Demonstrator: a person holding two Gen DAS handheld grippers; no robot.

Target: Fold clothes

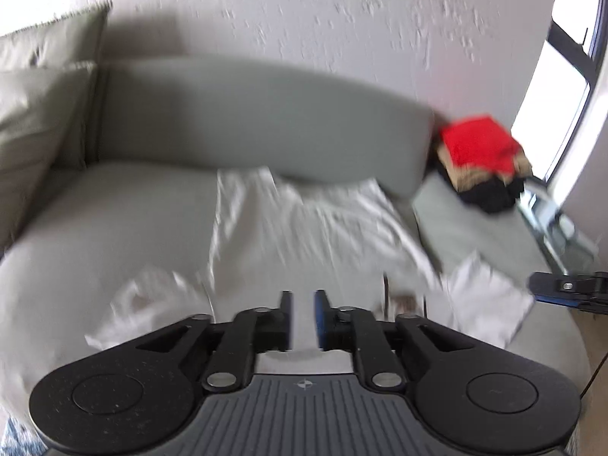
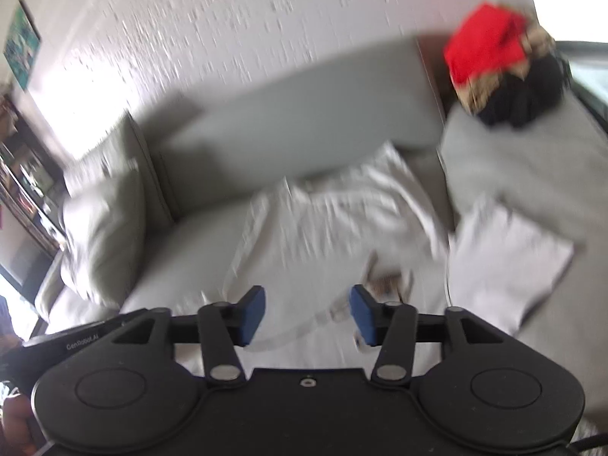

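White garment (image 1: 304, 228) spread crumpled on grey sofa (image 1: 114, 228). Left gripper (image 1: 303, 319) narrowly parted, holding nothing; right gripper (image 2: 307, 315) wide open, empty. Folded stack (image 1: 482, 159) at far end.

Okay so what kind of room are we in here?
Most likely a home living room. A grey-green sofa with loose cushions stands against a textured wall, a stack of folded clothes sits at its far end, and a white garment lies spread on the seat.
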